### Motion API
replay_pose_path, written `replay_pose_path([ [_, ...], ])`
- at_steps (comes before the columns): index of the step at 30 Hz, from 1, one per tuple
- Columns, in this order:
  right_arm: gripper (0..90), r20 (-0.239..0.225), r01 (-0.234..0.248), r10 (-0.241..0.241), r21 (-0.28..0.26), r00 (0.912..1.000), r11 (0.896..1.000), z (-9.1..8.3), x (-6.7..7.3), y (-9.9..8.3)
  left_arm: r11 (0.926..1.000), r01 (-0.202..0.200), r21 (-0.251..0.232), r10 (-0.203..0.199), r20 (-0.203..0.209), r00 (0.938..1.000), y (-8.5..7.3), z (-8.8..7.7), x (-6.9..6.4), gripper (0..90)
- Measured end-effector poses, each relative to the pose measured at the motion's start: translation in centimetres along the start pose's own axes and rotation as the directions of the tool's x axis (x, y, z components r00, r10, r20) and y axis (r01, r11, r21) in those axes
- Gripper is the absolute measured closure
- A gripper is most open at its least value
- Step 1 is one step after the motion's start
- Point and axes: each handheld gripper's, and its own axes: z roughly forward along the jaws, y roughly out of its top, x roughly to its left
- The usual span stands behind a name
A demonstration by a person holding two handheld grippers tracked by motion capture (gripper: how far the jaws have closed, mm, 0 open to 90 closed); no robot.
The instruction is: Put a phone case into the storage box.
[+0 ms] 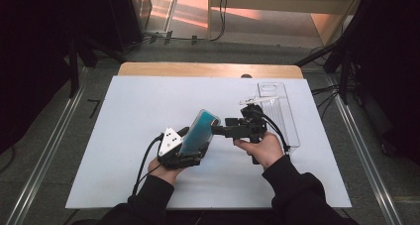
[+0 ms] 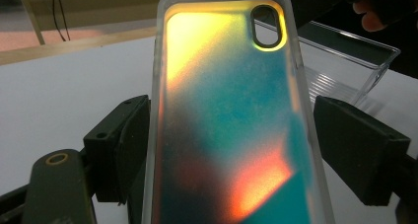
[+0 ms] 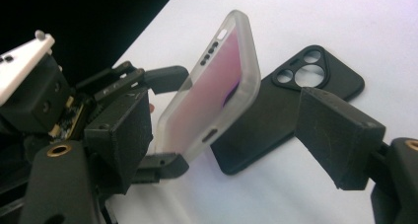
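We hold the iridescent phone case (image 1: 199, 132) in the left hand-held gripper (image 1: 190, 146), pinched across its width and lifted clear of the white surface (image 1: 124, 136), tilted up toward the right hand-held gripper (image 1: 222, 129). That one points at the case's top end with its jaws spread and nothing between them. To do this step well, we judge we should keep the left grip steady, bring the right jaws squarely over the frosted rim, and close gently, since the soft edge could flex or slip.

The left gripper view shows the case's inner face (image 2: 231, 120), glowing yellow, teal and orange, with the oval camera cut-out near its top, and behind it the clear plastic tray (image 2: 355, 56). The right gripper view shows instead the case's edge (image 3: 207, 93) with its port holes, and beyond it a black phone case (image 3: 276, 115) lying flat on the surface. The high view gives the tray (image 1: 280, 118) at the far right.
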Motion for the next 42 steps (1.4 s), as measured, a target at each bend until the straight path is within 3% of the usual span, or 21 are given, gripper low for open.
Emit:
replay_pose_path([
  [8, 22.2, -0.02, -0.027, 0.027, 0.011, 0.9994, 1.0, 1.0, -0.2, 0.5, 0.9997, -0.012, -0.02, 0.012, -0.001, 0.9999, -0.2, 0.1, -0.2, 16.8],
  [16, 31.4, -0.04, -0.073, 0.075, 0.041, 0.9964, 0.996, 2.3, -0.4, 0.8, 0.9992, -0.003, -0.039, 0.003, -0.002, 1.0, -0.5, 0.2, -0.8, 16.9],
  [19, 38.5, -0.05, -0.098, 0.101, 0.049, 0.9937, 0.994, 2.5, -0.5, 0.9, 0.9991, 0.016, -0.04, -0.016, 0.002, 0.9999, -0.6, 0.3, -0.9, 16.9],
  [23, 53.1, -0.057, -0.167, 0.171, 0.063, 0.9837, 0.984, 2.4, -1.0, 1.2, 0.9982, 0.041, -0.043, -0.041, 0.006, 0.9992, -0.6, 0.2, -0.8, 16.8],
  [29, 74.7, -0.084, -0.209, 0.213, 0.046, 0.9736, 0.977, 1.9, -1.4, 1.4, 0.9981, 0.044, -0.044, -0.044, -0.001, 0.999, -0.5, 0.2, -0.7, 16.8],
  [34, 76.3, -0.104, -0.245, 0.248, 0.047, 0.9631, 0.968, 1.6, -1.4, 1.5, 0.9979, 0.038, -0.052, -0.038, -0.001, 0.9993, -0.4, 0.2, -0.8, 16.8],
  [37, 76.8, -0.11, -0.249, 0.252, 0.047, 0.9613, 0.967, 1.5, -1.4, 1.5, 0.9978, 0.039, -0.053, -0.039, 0.005, 0.9992, -0.3, 0.2, -0.8, 16.7],
  [42, 77.1, -0.12, -0.241, 0.245, 0.043, 0.9621, 0.969, 1.0, -1.1, 1.7, 0.9988, 0.048, -0.007, -0.048, 0.023, 0.9986, 0.8, 0.1, -0.9, 15.4],
])
